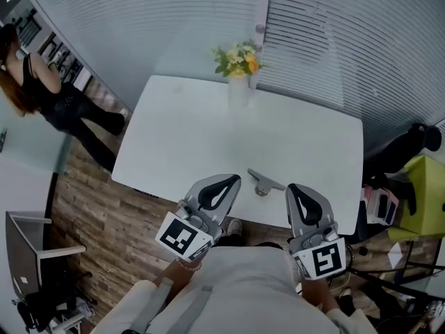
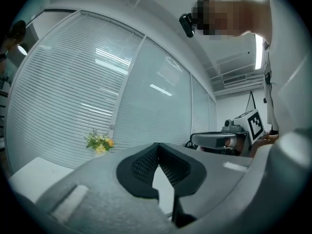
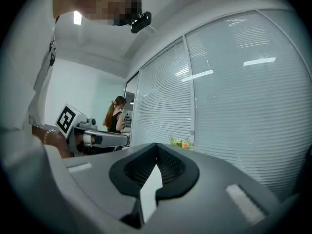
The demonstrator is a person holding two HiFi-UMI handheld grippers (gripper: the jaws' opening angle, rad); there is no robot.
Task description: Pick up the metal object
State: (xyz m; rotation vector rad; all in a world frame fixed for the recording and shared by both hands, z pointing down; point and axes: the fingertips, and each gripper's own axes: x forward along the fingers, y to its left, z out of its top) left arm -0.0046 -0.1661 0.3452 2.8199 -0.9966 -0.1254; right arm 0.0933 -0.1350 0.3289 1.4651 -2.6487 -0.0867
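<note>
The metal object, a small grey piece with a flat bar and a round end, lies on the white table near its front edge. It sits between my two grippers and a little beyond their tips. My left gripper is held over the front edge to the object's left, with its jaws shut and nothing in them. On the other side, my right gripper is also shut and empty. Each gripper view shows its own tips meeting, left gripper and right gripper, both aimed upward at the blinds. The object does not show in either view.
A vase of yellow flowers stands at the table's far edge. Slatted blinds run behind it. A person stands to the far left on the wooden floor. A yellow-green seat and dark clutter lie to the right of the table.
</note>
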